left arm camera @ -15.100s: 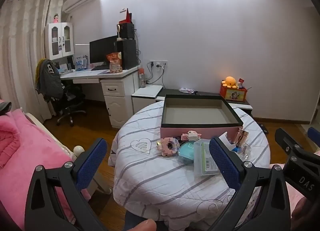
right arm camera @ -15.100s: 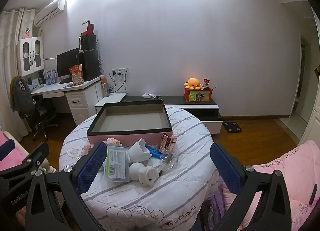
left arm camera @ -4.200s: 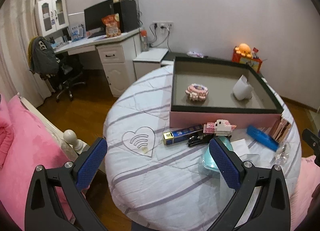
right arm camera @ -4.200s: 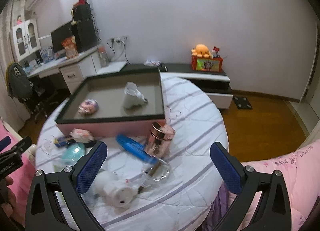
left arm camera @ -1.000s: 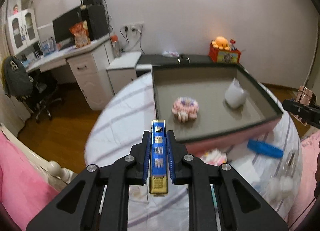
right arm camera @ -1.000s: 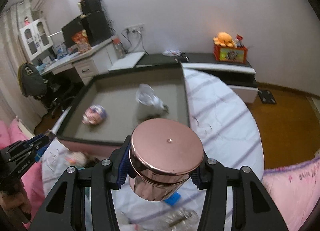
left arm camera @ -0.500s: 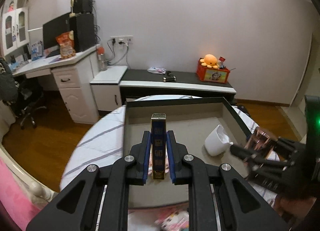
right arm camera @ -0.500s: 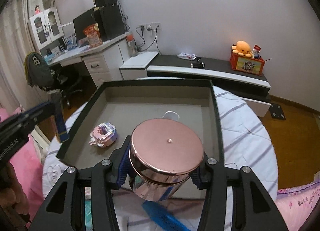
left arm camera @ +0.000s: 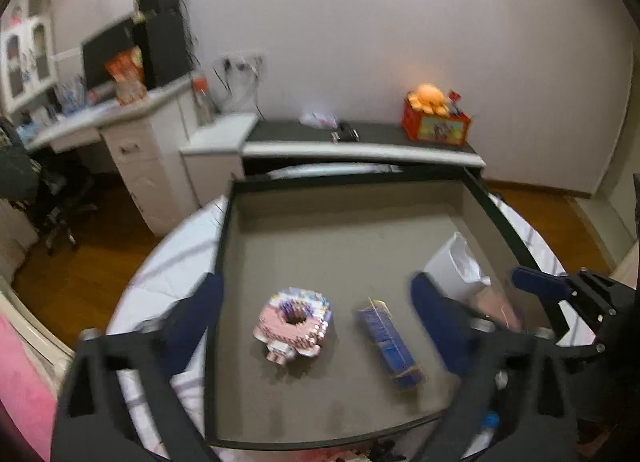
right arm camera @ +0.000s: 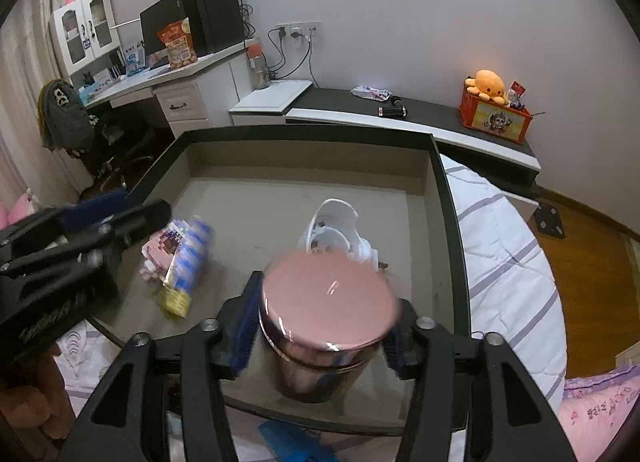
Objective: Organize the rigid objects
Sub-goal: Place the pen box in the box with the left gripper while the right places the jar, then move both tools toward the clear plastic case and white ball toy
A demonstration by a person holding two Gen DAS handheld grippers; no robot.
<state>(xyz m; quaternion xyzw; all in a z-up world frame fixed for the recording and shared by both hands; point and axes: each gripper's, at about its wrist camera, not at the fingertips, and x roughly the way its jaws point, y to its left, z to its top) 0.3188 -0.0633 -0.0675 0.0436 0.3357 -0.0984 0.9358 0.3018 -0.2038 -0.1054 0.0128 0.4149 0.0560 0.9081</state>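
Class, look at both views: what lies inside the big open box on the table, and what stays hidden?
Inside the box: a pink brick donut, a blue carton lying flat, and a tipped white cup. The rose-gold jar, gripped by the right gripper, covers the floor beneath it.

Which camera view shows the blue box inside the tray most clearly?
The left wrist view shows it best: the blue box lies whole and unobstructed on the tray floor, beside the pink block toy. In the right wrist view the blue box is motion-blurred and lies farther to the side.

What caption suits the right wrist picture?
Right claw grips a rose-gold tin over the box, beside a white cup.
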